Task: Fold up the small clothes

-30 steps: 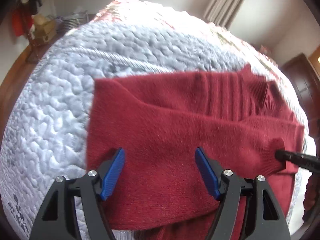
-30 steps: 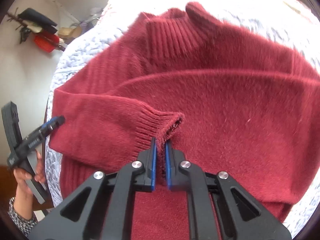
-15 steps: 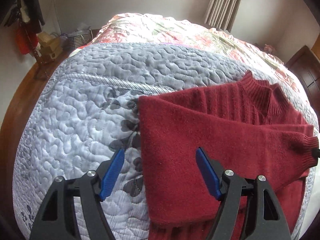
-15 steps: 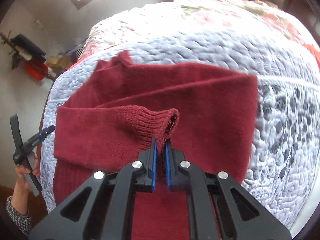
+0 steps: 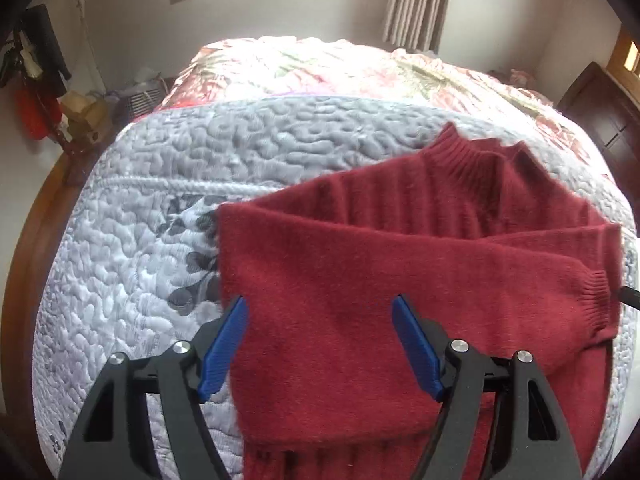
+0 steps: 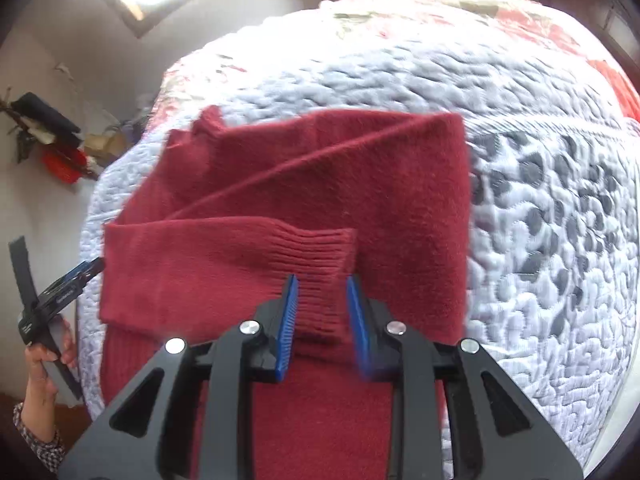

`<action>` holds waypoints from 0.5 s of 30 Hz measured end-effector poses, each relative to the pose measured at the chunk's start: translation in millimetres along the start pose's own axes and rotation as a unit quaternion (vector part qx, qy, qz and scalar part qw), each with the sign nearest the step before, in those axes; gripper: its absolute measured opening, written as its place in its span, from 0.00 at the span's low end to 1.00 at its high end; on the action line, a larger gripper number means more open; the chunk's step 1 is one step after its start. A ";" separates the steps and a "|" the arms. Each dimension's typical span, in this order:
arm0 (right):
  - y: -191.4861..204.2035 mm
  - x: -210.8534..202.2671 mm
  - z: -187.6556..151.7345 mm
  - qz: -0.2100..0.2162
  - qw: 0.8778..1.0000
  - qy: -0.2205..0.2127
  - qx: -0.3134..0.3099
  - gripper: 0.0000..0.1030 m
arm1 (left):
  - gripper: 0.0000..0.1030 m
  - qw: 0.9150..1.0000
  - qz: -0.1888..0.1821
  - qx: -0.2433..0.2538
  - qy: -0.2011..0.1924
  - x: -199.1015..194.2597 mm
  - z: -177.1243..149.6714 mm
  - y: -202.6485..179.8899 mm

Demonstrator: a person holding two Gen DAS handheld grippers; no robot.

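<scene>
Red sweater [image 5: 400, 272] lies flat on the quilted bed [image 5: 160, 240], collar [image 5: 476, 156] toward the far end, hem toward the person. Both sleeves are folded in across the body. The sleeve cuff [image 6: 320, 264] rests on the chest near the middle; in the left wrist view it sits at the right edge of the garment.

Right tongs [image 6: 322, 320]: blue pads parted, one on each side of the cuff, with a visible gap. The cloth lies slack between them, not pinched. I judge this a release, the sleeve laid down in place.

Left tongs [image 5: 320, 344]: spread wide, hovering over the lower body of the sweater, holding nothing. One pad sits over the garment's left edge, the other over the middle.

In the right wrist view a hand [image 6: 44, 364] grips the left tool's handle at the bed's side.

Step in hand, as I read it: sleeve folds finished, garment now a narrow rectangle.

Next move likely calls for both tongs to drop to the hem, one at each lower corner, pinch through all layers, and carry the hem up toward the collar. Risk: the fuzzy knit is thick and the loose cuff may slide off when the lower half lifts.
</scene>
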State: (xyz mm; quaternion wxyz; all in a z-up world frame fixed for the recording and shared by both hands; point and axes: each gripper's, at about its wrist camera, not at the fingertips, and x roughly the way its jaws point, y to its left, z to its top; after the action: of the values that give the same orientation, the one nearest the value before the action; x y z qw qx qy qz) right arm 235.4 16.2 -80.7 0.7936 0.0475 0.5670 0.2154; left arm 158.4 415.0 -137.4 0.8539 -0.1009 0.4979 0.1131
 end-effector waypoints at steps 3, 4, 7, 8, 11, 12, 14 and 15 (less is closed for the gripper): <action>15.0 9.5 -3.8 0.006 1.000 0.012 -0.025 0.26 | 0.74 0.999 -0.025 0.023 0.013 6.1 -3.3 -23.5; 17.4 17.4 -4.7 0.000 0.999 0.021 -0.025 0.25 | 0.74 0.999 -0.024 0.033 0.018 10.3 -5.1 -30.1; 7.6 36.5 -9.8 -0.028 0.998 0.047 -0.013 0.24 | 0.74 0.997 -0.010 0.053 0.047 34.5 -16.8 -40.1; 6.4 41.3 -10.4 -0.029 0.998 0.053 -0.009 0.23 | 0.74 0.997 -0.006 0.053 0.064 45.7 -20.5 -40.6; 0.1 39.9 -14.2 -0.016 0.999 0.049 0.002 0.23 | 0.79 0.997 -0.007 0.041 0.064 57.3 -25.4 -37.2; 1.4 38.8 -13.6 -0.019 0.999 0.051 -0.002 0.24 | 0.79 0.997 -0.007 0.038 0.064 57.8 -24.7 -37.2; 5.1 35.1 -12.2 -0.025 0.998 0.053 -0.012 0.24 | 0.79 0.997 -0.005 0.033 0.067 55.3 -22.3 -38.7; 6.9 28.7 -12.5 -0.022 0.998 0.050 -0.014 0.25 | 0.78 0.997 -0.004 0.033 0.069 52.4 -20.6 -38.4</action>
State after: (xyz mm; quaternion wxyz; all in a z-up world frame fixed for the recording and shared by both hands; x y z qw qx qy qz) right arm 229.5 31.7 -108.2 0.7692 0.0131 0.6041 0.2077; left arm 177.6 377.4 -190.8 0.8210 -0.0822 0.5584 0.0861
